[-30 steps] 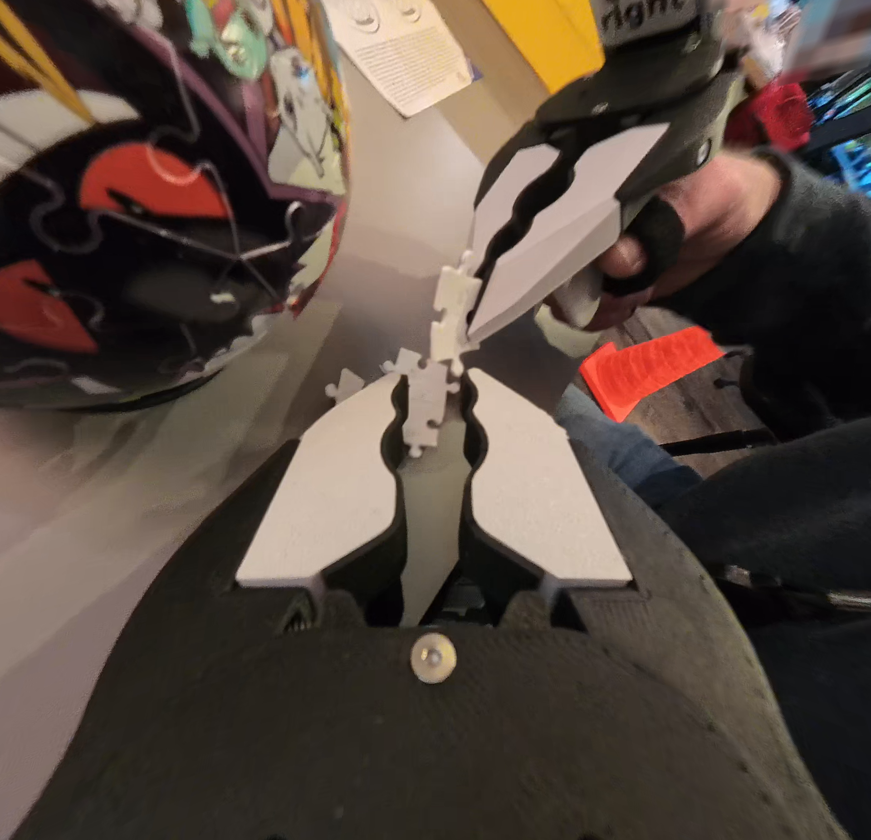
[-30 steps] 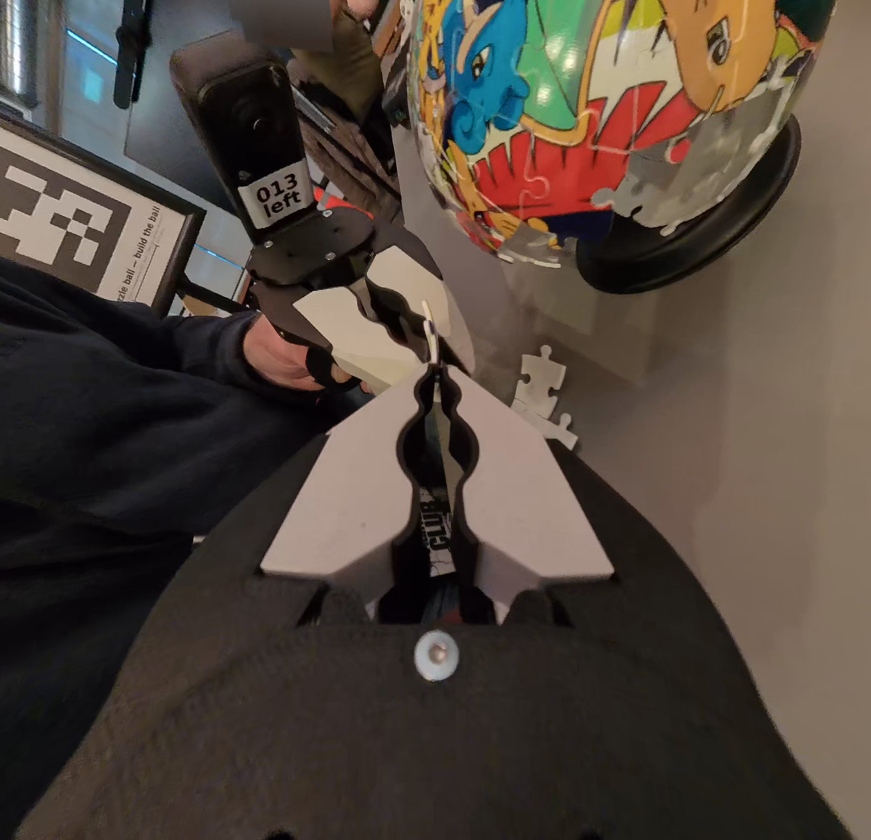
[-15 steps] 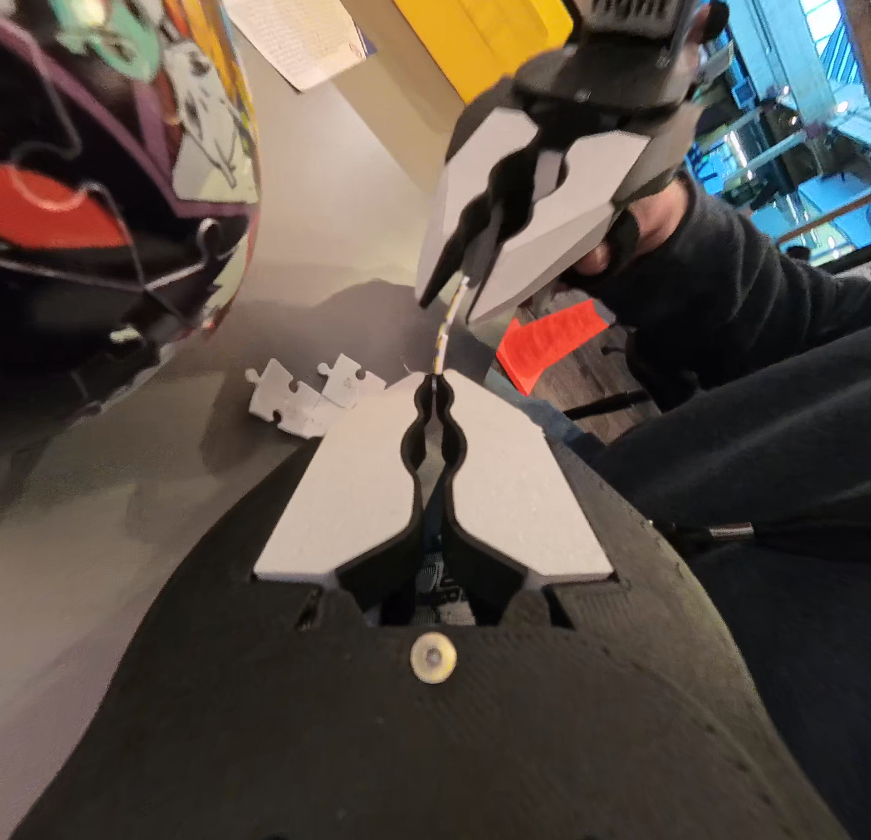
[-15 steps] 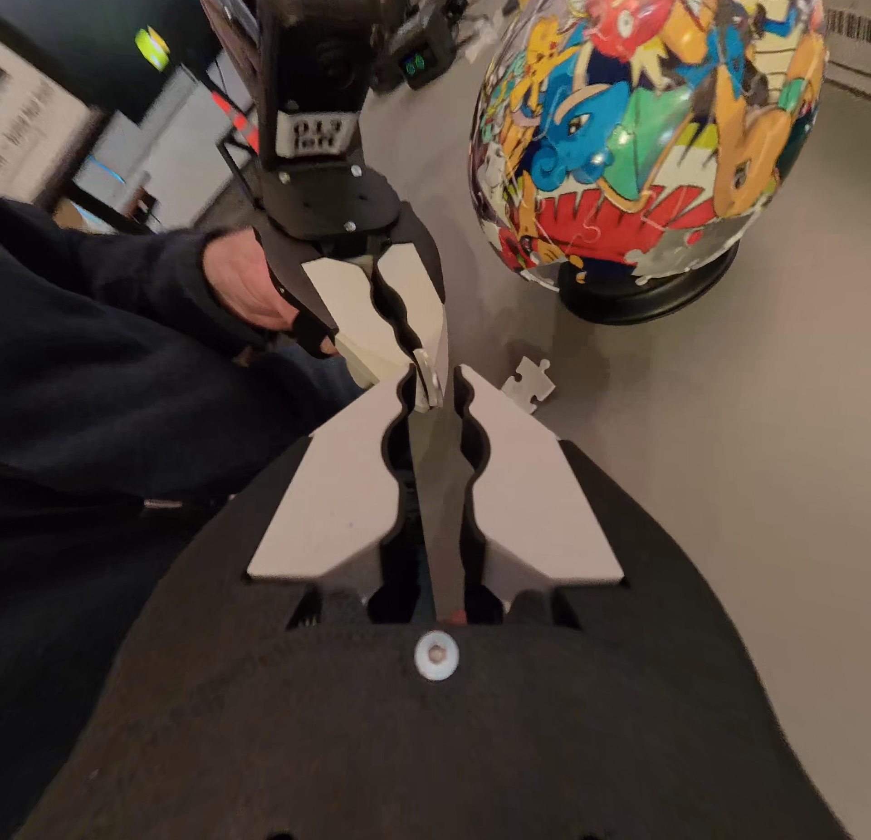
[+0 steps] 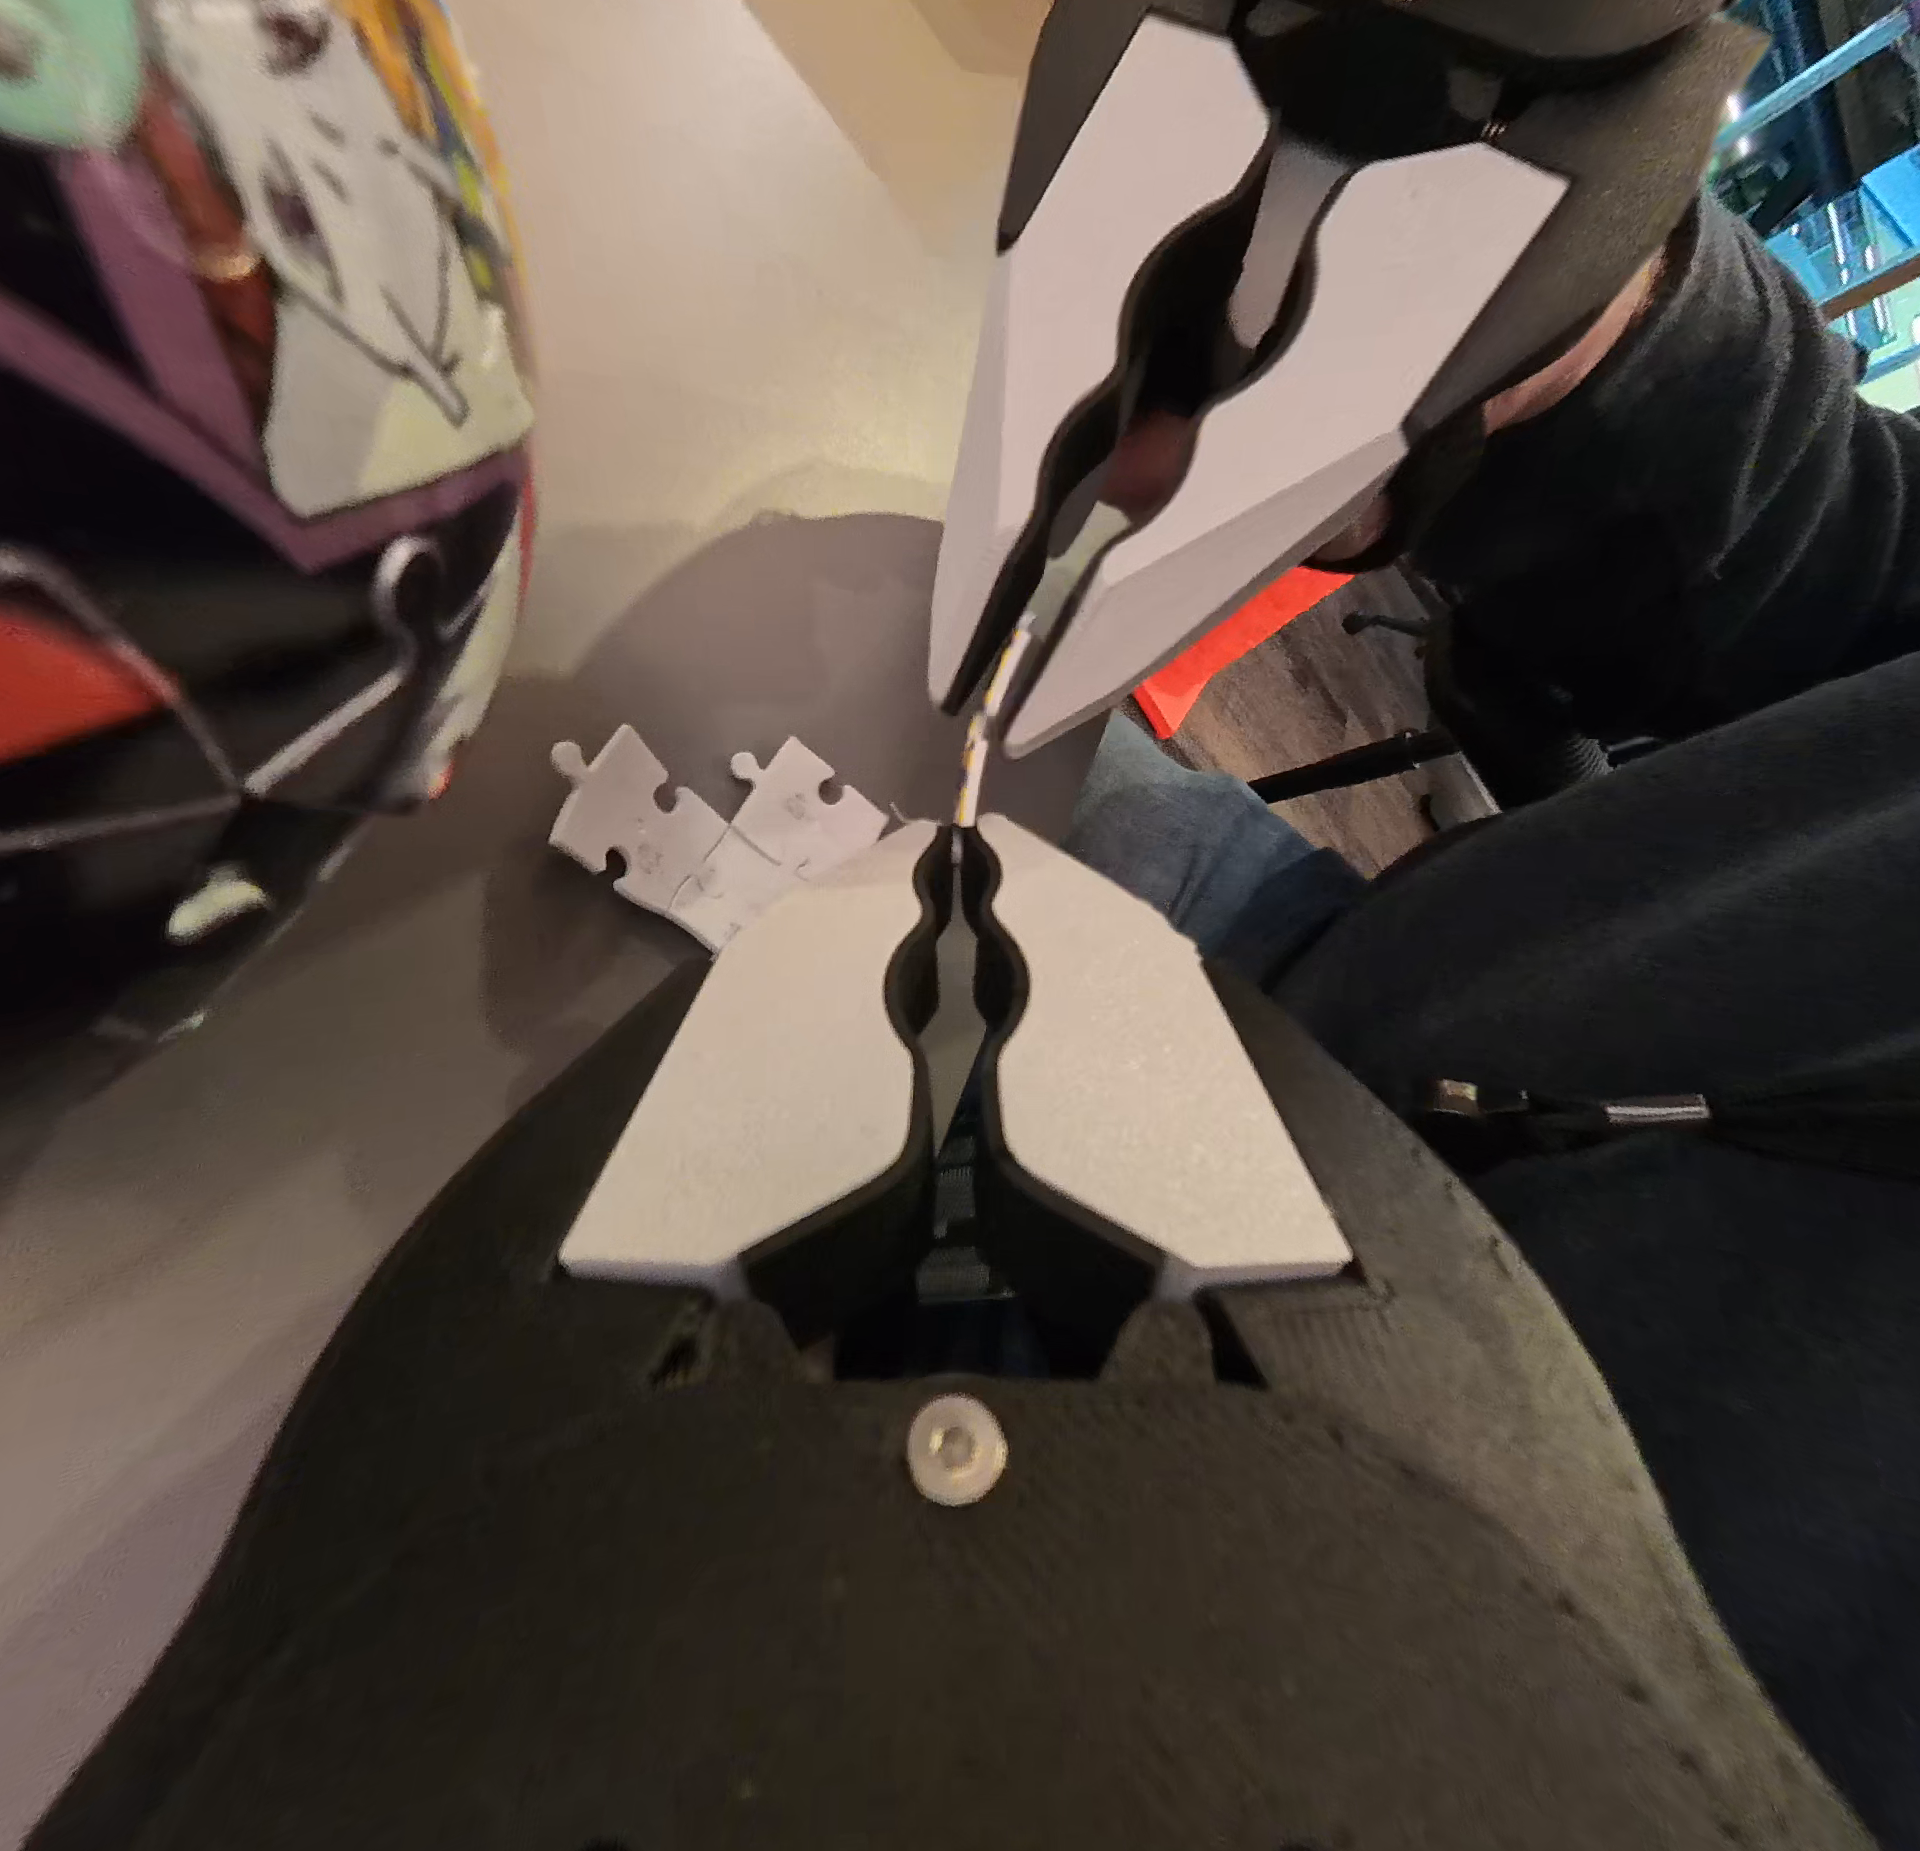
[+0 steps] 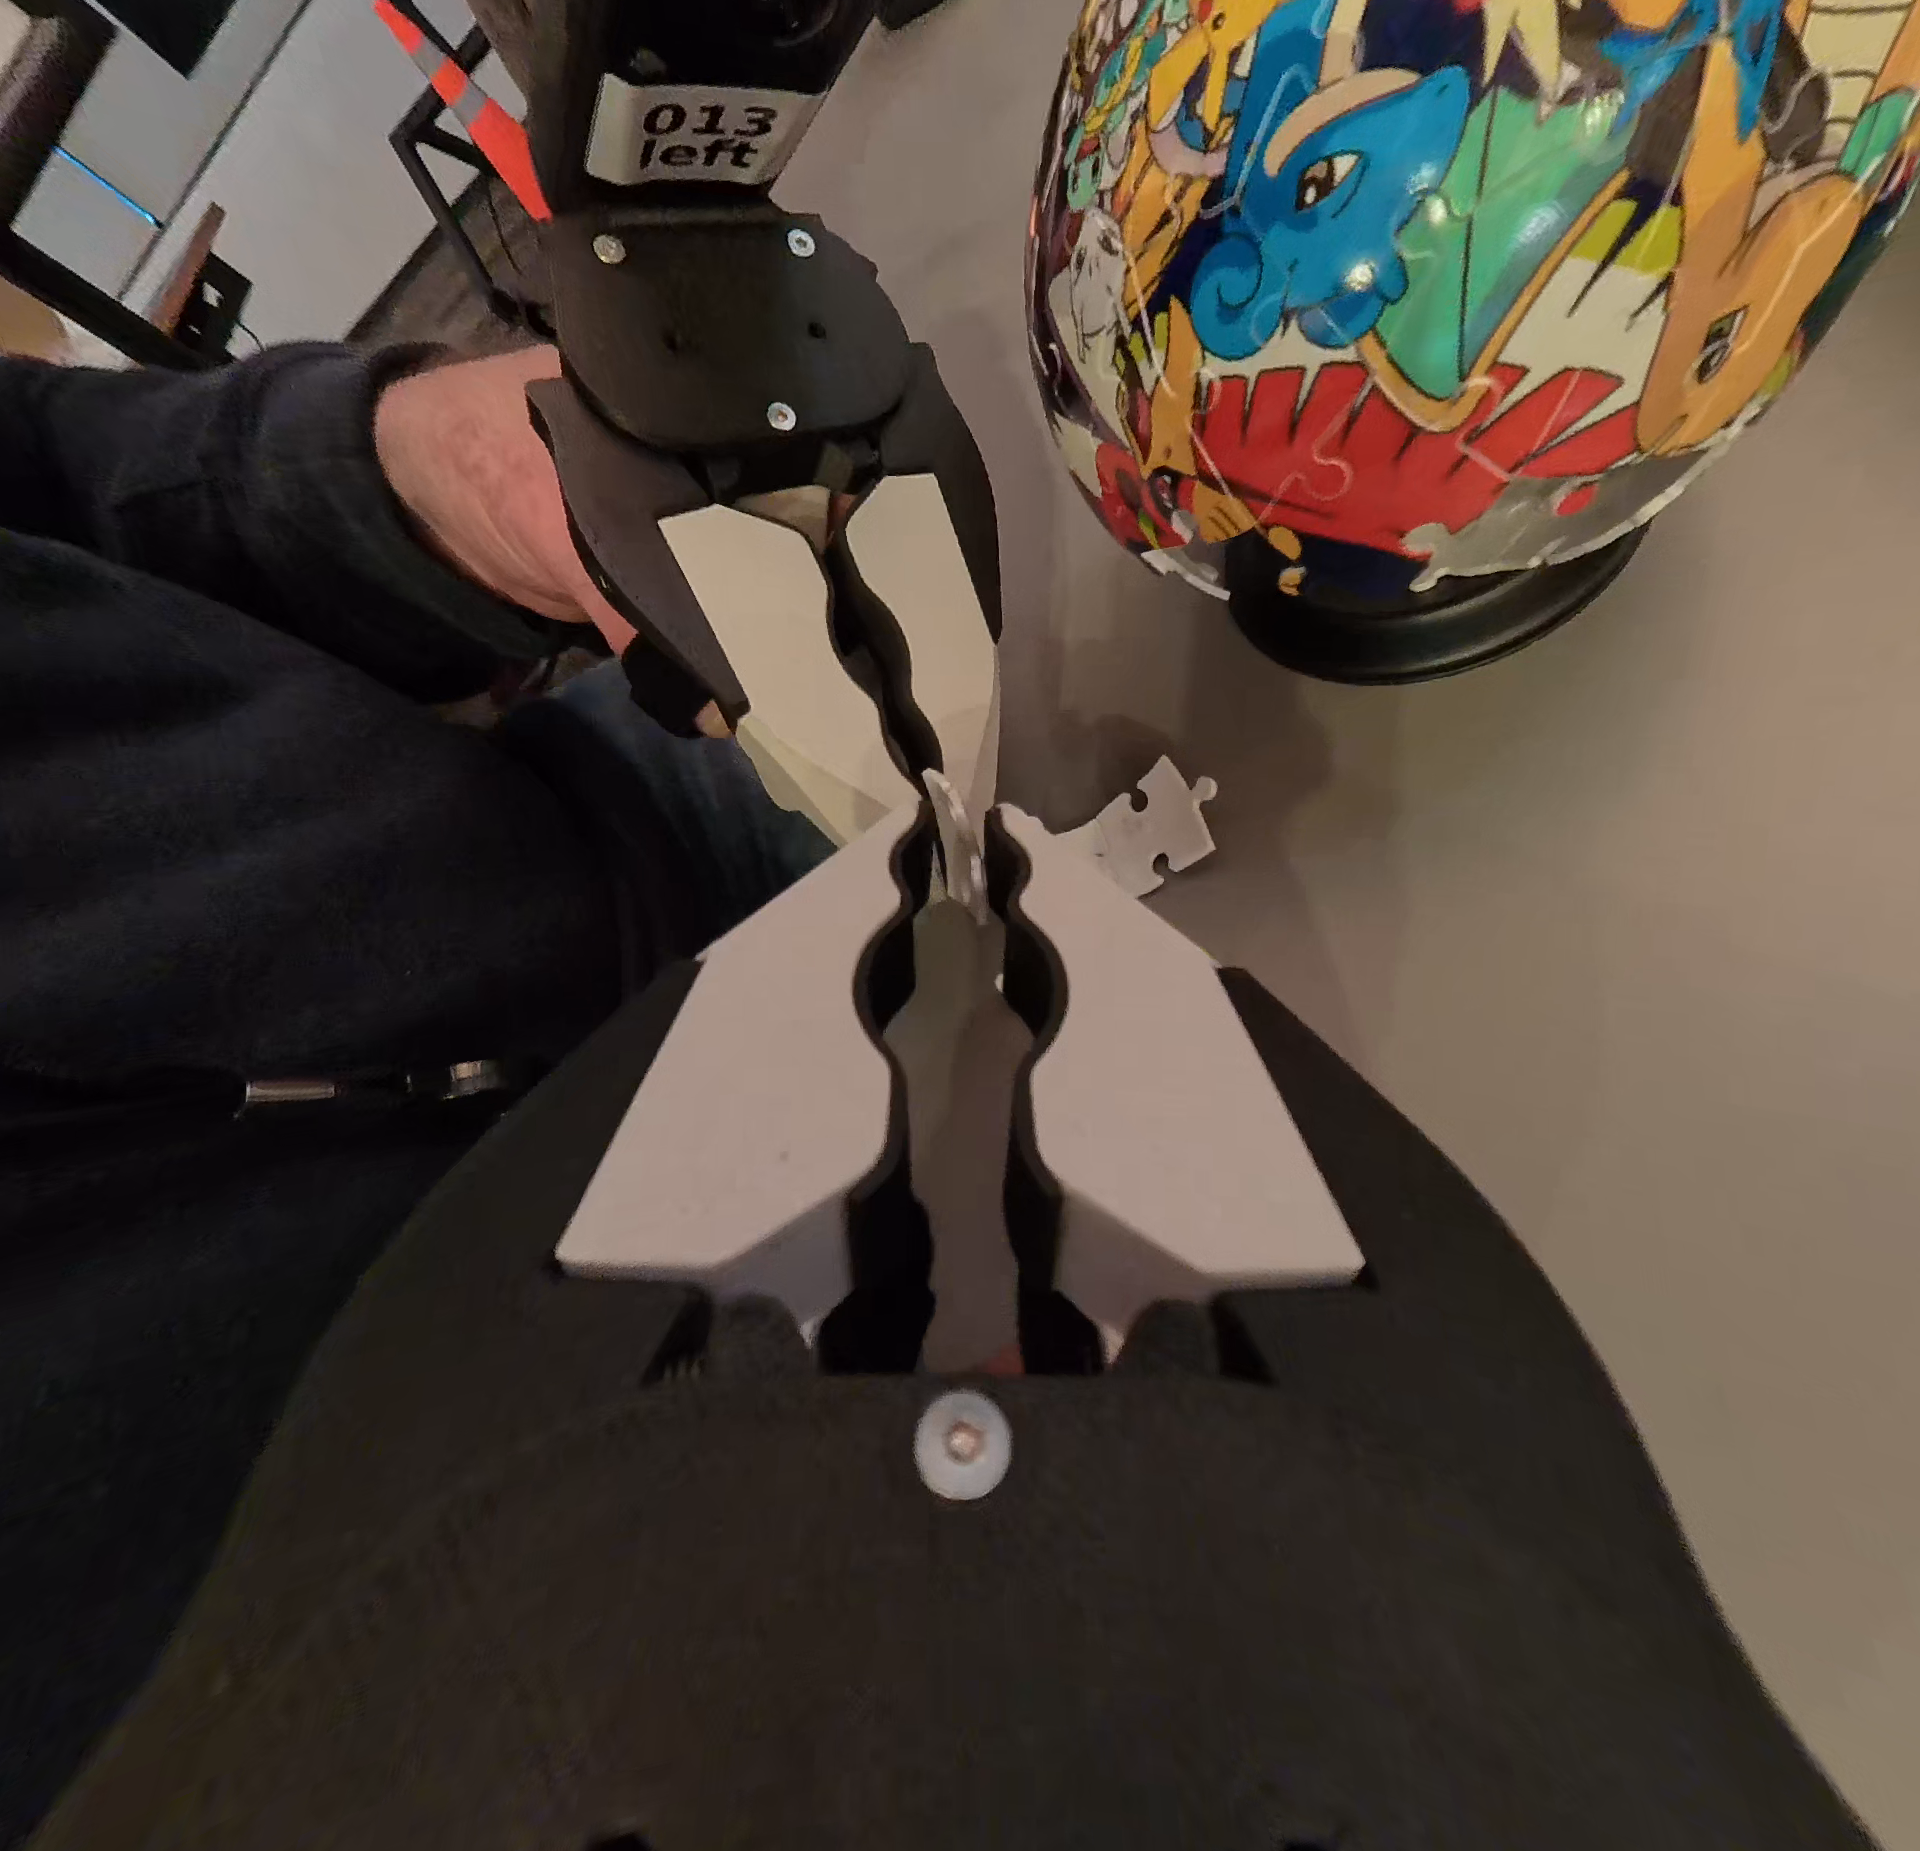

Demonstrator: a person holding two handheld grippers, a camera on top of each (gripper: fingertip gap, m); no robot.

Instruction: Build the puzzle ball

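Note:
The colourful puzzle ball (image 6: 1455, 243) stands on a black ring stand (image 6: 1455, 617) on the grey table; it fills the left edge of the left wrist view (image 5: 260, 347). A thin puzzle piece (image 5: 974, 762) hangs edge-on between the two grippers, above the table's near edge. My left gripper (image 5: 958, 837) is shut on its lower end. My right gripper (image 5: 982, 708) comes down from above and is shut on its upper end. In the right wrist view the piece (image 6: 961, 856) sits between my right gripper's tips (image 6: 958, 827), with the left gripper (image 6: 948, 775) tip to tip against it.
Two loose white-backed pieces, joined (image 5: 717, 845), lie on the table just beyond the grippers; they also show in the right wrist view (image 6: 1153, 835). A person's dark sleeves and hands (image 6: 468, 482) hold both grippers. An orange object (image 5: 1236, 648) lies on the floor beyond the table's edge.
The held piece has turned from face-on to edge-on. The two grippers have closed in tip to tip, and both views have swung so the ball sits farther off.

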